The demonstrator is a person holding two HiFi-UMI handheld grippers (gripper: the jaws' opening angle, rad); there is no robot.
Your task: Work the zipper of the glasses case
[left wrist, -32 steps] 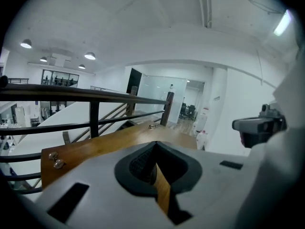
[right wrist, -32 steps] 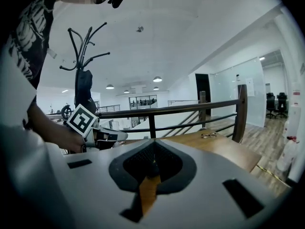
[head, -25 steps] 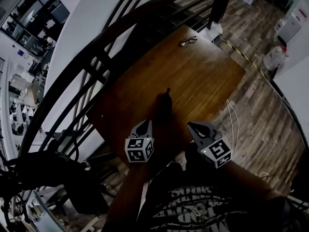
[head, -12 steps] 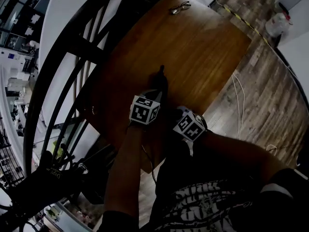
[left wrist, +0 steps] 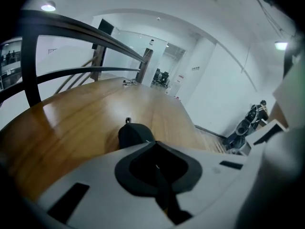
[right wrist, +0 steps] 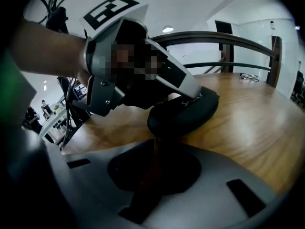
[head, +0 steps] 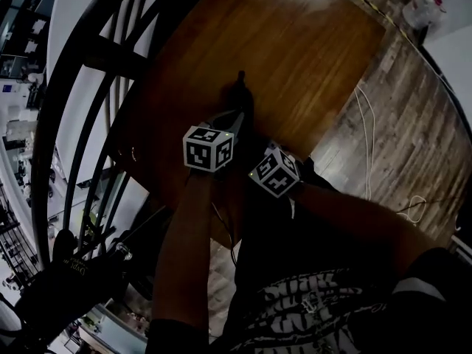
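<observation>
Glasses case (right wrist: 186, 111) lies just in front of both tools, on the near part of the counter (right wrist: 257, 128), close to its edge. The left tool (left wrist: 153, 151) has its jaws pressed together with nothing between them. Seen from the right gripper view, its tip sits at the top of the case, though I cannot tell whether it bears down. The right tool (right wrist: 155, 144) is likewise closed and empty, its tip just short of the case's near end.

The case looks like a dark, rounded shell, probably stiff enough to keep its shape and quite light. On this smooth wood it would likely slide if the zipper were tugged with nothing holding it. It seems best to pin the body from above or clamp its sides with one tool. The other tool would then pinch the small ring pull (left wrist: 127, 120) at the far end, which calls for a fine, careful grip.

Counted: one case, one ring pull, two tools, one counter, and one pair of glasses (right wrist: 249, 76) well apart at the far end.
</observation>
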